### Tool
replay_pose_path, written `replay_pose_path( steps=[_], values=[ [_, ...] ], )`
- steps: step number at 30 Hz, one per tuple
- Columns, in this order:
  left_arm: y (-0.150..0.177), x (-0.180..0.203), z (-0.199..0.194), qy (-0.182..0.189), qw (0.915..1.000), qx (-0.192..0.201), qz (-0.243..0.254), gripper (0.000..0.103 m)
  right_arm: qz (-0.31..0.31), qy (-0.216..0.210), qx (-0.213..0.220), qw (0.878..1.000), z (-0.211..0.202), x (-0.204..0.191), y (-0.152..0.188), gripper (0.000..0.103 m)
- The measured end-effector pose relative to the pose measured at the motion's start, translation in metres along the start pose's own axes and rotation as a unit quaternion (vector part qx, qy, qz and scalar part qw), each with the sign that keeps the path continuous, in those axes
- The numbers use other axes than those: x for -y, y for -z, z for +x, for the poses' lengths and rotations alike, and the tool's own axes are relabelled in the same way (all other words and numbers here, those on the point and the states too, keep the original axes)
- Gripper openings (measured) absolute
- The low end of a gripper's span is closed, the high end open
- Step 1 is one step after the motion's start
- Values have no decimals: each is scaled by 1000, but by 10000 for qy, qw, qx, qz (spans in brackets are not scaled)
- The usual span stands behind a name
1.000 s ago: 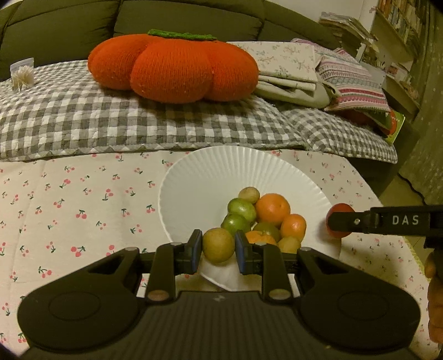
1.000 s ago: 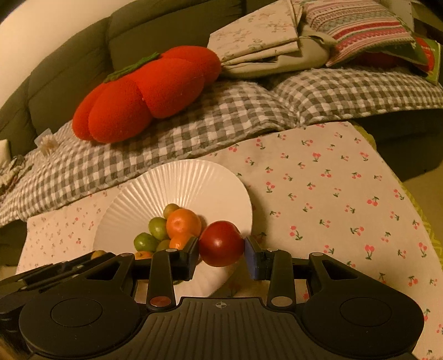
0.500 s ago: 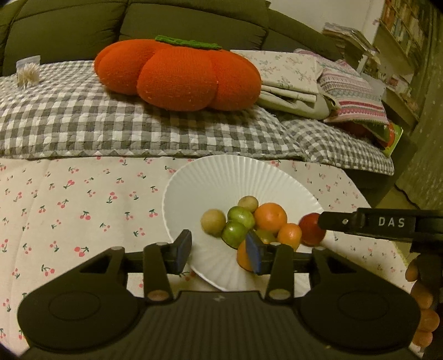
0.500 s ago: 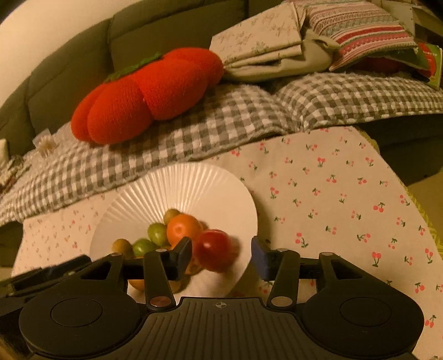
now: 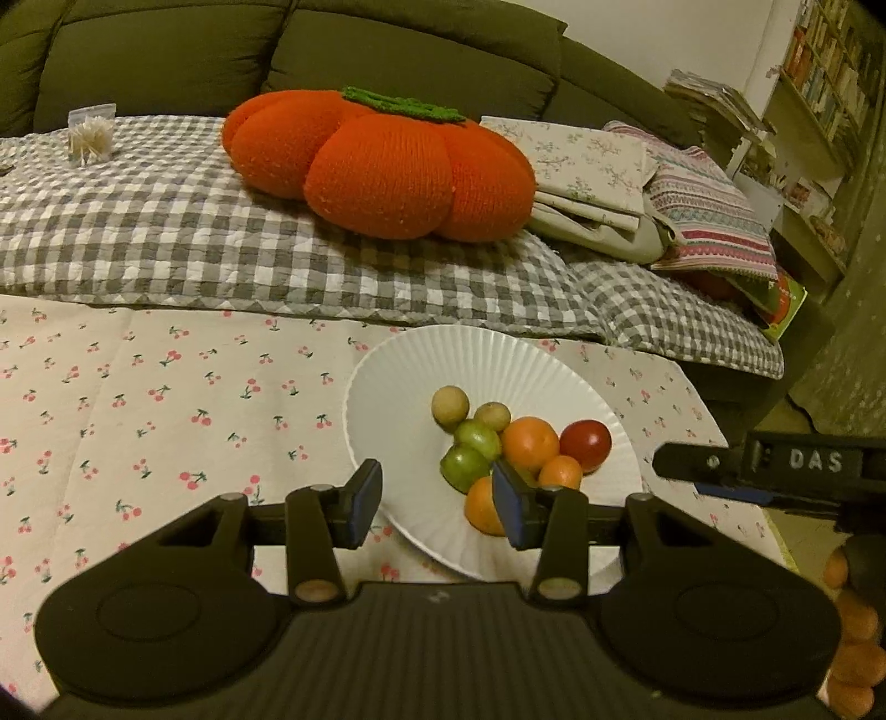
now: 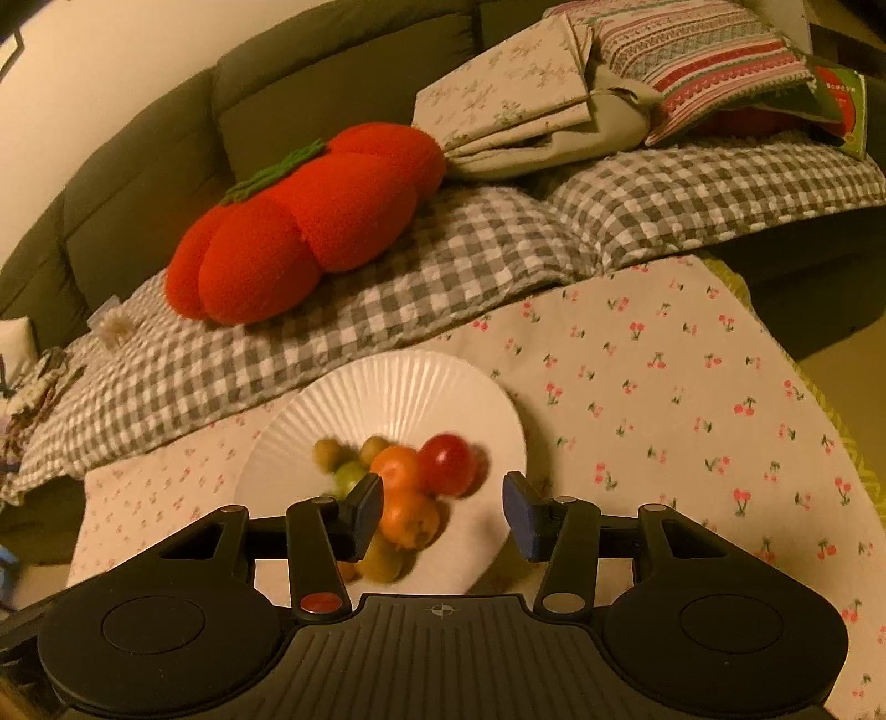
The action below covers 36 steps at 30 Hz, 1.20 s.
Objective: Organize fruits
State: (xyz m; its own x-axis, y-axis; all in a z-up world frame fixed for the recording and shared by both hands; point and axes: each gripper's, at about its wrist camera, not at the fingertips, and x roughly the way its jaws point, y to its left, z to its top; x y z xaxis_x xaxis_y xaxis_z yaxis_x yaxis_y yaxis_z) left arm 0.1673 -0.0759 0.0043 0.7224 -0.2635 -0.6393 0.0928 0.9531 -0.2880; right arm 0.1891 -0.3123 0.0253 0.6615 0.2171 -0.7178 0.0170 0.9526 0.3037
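Both grippers, left (image 5: 436, 503) and right (image 6: 442, 508), hang with jaws apart and empty above the plate (image 5: 398, 376) near the table's right edge, fruits (image 5: 529, 443) heaped together for tidiness.

On the white ribbed plate (image 5: 398, 387) I see my fruits heaped toward its near side: a red tomato (image 5: 585, 443), oranges (image 5: 530, 442), green limes (image 5: 464, 468) and two brownish-yellow round ones (image 5: 450, 409), all touching.

home living room, green sofa (image 5: 387, 50), pumpkin cushion (image 5: 382, 166), bookshelves (image 5: 825, 72)
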Motion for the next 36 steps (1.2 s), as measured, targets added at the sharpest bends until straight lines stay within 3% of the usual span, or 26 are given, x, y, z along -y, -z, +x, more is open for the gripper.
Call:
replay_pose_path(
  steps=[9,19,24,27,30,36],
  values=[
    [26,6,-30,-322,9990,-283,82,48,-19,-307,-128,9994,-48,-6,20,54],
    [42,2,-83,-512,9986,-147,21,70,-455,-471,-185,9977,-78,-20,40,60],
    [50,1,-113,-699,9975,70,108,88,-937,-385,19,9949,-101,-35,59,76],
    [55,-4,-134,-754,9970,136,-42,93,-1343,-234,224,9904,-115,-45,71,91],
    [59,-2,-154,-835,9959,356,-12,101,-1647,-15,430,9854,-127,-51,83,95],
    [66,10,-174,-1023,9914,712,405,102,-1759,4,591,9826,-143,-51,103,100]
  ],
)
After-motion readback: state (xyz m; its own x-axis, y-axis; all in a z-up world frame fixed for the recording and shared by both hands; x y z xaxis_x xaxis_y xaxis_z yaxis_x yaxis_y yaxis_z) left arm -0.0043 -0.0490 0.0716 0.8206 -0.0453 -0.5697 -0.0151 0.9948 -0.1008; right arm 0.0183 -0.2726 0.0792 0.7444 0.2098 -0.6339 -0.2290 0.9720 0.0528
